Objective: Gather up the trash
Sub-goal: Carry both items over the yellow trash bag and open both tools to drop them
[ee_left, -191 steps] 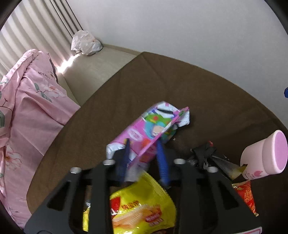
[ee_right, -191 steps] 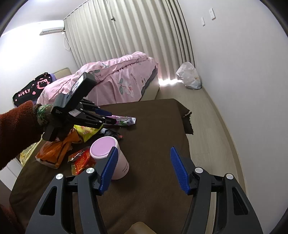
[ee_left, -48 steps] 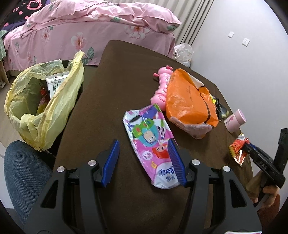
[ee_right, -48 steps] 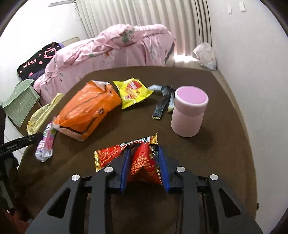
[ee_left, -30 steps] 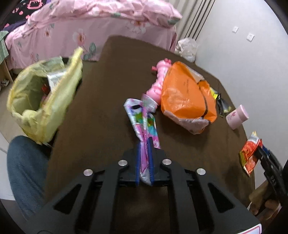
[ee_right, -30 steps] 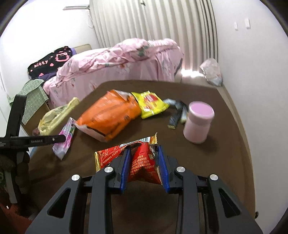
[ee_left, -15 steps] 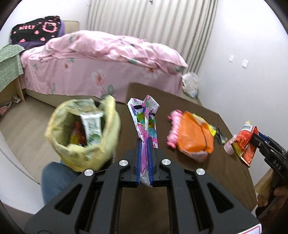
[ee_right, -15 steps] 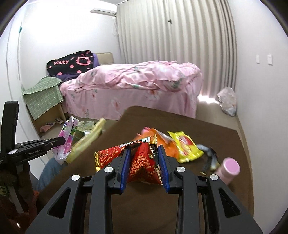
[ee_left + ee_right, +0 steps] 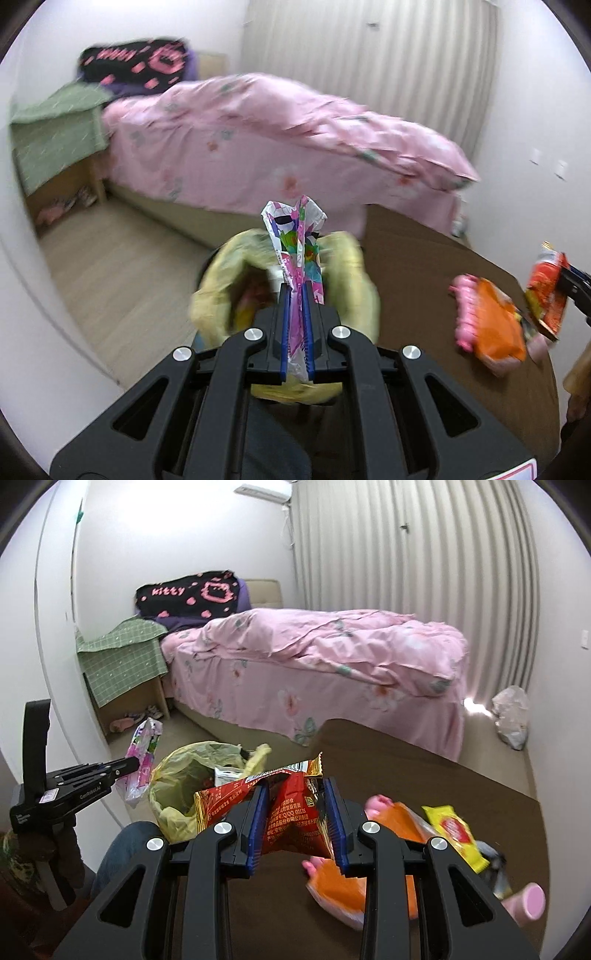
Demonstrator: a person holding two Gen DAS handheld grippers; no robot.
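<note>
— Two wrappers are up at once, one per side. My left hand-held gripper (image 9: 296,325) is clamped tight on the pink cartoon wrapper (image 9: 297,243), which stands up out of the jaws at the centre of the left wrist view, right in front of the yellow trash bag (image 9: 347,273). My right hand-held gripper (image 9: 295,827) is closed on the red snack packet (image 9: 291,808), low centre of the right wrist view.

— Where's the bag mouth for you?

— In the right wrist view it sits left of centre, just beyond the red packet, open, with something white already inside. The pink wrapper hangs further left in that view, beside the bag and, as far as I can judge, not yet over the opening.

— So what makes the drop clean?

— I'd bring each wrapper fully above the mouth before letting go; these are light and floppy, so a release near the rim could land on the floor. I'd go one side at a time so the grippers don't crowd each other.

— Anything left after?

— Plenty: the orange bag (image 9: 391,827), the yellow packet (image 9: 456,830) and the pink cup (image 9: 530,904) sit on the brown table (image 9: 424,775), lower right.
</note>
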